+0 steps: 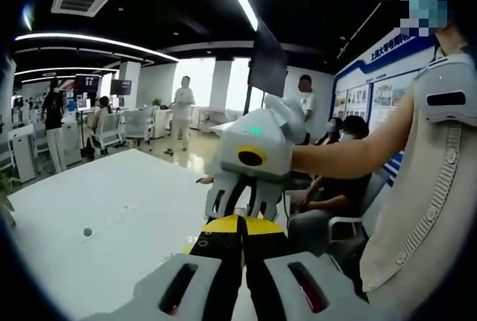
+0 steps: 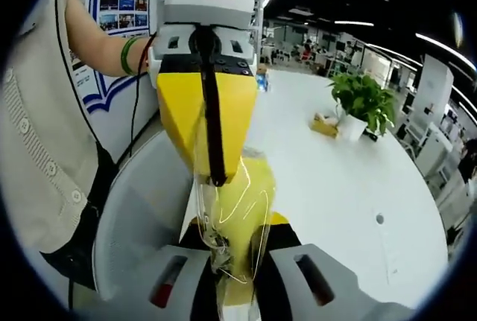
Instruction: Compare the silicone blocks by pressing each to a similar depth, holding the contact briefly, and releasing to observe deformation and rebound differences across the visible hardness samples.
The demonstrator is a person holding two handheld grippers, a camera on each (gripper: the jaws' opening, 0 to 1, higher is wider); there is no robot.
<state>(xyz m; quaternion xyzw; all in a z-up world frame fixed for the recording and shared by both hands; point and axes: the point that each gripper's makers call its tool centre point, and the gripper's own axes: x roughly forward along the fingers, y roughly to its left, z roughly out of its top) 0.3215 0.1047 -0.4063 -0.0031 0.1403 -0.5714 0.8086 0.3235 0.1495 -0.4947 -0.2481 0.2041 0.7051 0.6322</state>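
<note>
A yellow silicone block in a clear plastic bag (image 2: 240,209) is held in the air above the white table (image 2: 328,187). My right gripper (image 2: 238,226) is shut on the bagged block from below. Facing it, my left gripper (image 2: 216,176) points its yellow jaws down at the bag's top, and they are shut on the plastic. In the left gripper view my left gripper (image 1: 242,221) shows its jaws pressed together. The white right gripper (image 1: 243,203) hangs just beyond them, fingers pointing down at the same spot. The block itself is hidden there.
A potted green plant (image 2: 363,103) and a small yellow object (image 2: 324,124) stand far across the table. The tabletop has a small round hole (image 1: 87,231). Seated people (image 1: 339,187) are close beyond the table's edge, and others stand further back.
</note>
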